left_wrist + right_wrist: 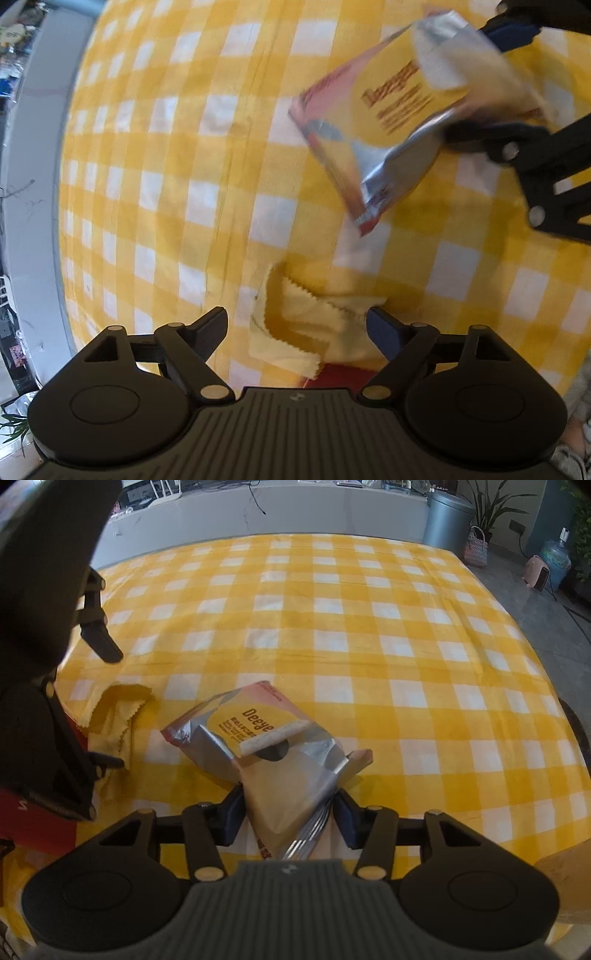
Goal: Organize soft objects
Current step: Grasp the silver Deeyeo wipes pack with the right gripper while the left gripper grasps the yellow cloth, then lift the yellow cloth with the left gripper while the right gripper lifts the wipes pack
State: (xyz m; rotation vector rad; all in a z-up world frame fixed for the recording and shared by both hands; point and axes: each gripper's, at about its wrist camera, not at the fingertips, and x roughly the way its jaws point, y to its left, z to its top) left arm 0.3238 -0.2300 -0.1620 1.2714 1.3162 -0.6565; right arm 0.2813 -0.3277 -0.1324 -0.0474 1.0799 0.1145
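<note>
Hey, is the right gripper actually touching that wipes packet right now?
Touching. The right wrist view shows the right gripper with both blue pads pressed against the crumpled end of the wipes packet.

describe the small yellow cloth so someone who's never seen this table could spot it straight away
On the yellow-and-white checked tablecloth, look beside the shiny foil packet that the right gripper pinches. The yellow cloth lies crumpled there, below the open left gripper. It is plain pale yellow with zigzag-cut edges, unlike the printed packet.
</note>
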